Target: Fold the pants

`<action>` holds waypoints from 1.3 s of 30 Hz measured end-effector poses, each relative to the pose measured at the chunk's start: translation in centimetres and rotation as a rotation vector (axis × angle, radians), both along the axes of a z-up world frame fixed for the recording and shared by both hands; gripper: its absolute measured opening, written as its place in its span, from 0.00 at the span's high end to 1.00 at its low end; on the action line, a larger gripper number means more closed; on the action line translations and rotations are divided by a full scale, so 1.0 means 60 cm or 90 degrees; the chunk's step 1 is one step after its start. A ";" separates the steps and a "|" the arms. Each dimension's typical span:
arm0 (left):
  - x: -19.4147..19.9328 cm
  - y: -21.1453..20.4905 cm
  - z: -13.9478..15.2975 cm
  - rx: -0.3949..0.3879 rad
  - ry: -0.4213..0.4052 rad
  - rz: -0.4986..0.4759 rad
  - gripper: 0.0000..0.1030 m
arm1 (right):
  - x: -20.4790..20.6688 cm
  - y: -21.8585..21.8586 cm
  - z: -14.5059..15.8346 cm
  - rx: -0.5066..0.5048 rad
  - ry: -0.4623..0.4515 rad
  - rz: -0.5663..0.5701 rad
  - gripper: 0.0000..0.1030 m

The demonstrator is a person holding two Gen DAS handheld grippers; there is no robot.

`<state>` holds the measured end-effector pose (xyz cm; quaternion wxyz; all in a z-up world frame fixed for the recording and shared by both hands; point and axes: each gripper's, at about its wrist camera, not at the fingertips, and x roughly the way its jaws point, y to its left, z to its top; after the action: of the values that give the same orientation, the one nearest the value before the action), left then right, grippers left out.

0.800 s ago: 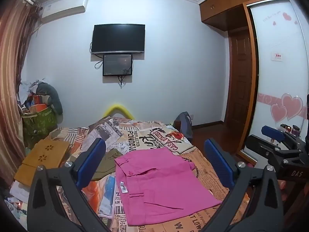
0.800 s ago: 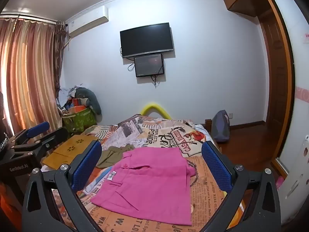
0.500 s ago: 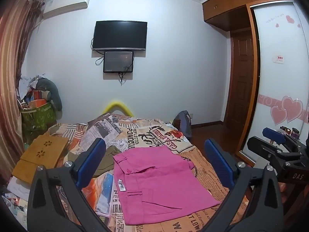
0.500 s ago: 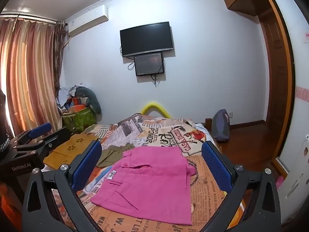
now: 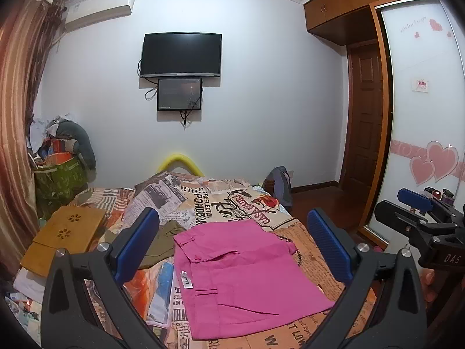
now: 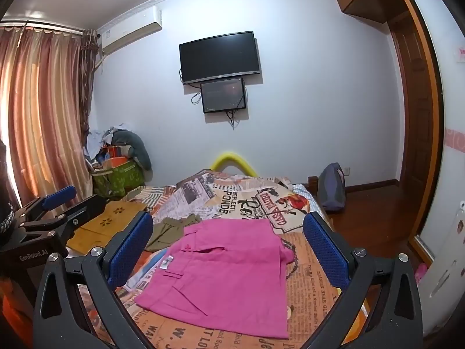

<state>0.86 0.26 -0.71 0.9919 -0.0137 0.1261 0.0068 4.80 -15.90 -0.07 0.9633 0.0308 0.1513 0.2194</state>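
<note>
Pink pants (image 5: 241,273) lie folded into a flat rectangle on the newspaper-print bed cover (image 5: 221,200); they also show in the right wrist view (image 6: 226,273). My left gripper (image 5: 232,244) is open and empty, held above the near edge of the pants. My right gripper (image 6: 228,247) is open and empty, also raised above the pants. The right gripper shows at the right edge of the left wrist view (image 5: 421,212), and the left gripper at the left edge of the right wrist view (image 6: 58,203).
An olive garment (image 5: 162,241) lies left of the pants. A wooden lap tray (image 5: 64,241) sits on the bed's left side. A pile of bags (image 6: 119,168) stands by the curtain. A backpack (image 6: 332,187) rests on the floor at right, near the wardrobe (image 5: 418,116).
Both grippers have lifted and drifted back slightly from the bed; the pants have not moved.
</note>
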 end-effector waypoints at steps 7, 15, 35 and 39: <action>0.000 -0.005 0.003 -0.001 0.000 0.001 0.00 | 0.000 0.003 -0.001 -0.004 0.000 -0.001 0.00; 0.000 -0.005 0.001 0.005 -0.004 0.008 0.00 | -0.002 0.003 -0.002 -0.004 -0.001 -0.001 0.00; -0.003 -0.006 0.002 0.011 -0.007 0.008 0.00 | -0.004 0.005 -0.001 -0.005 0.000 0.000 0.00; -0.003 -0.011 0.004 0.016 -0.011 0.010 0.00 | -0.002 0.004 0.000 -0.005 0.000 0.000 0.00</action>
<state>0.66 -0.39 -0.44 0.9930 -0.0024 0.1171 0.0157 4.65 -15.63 -0.10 0.9635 0.0272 0.1520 0.2187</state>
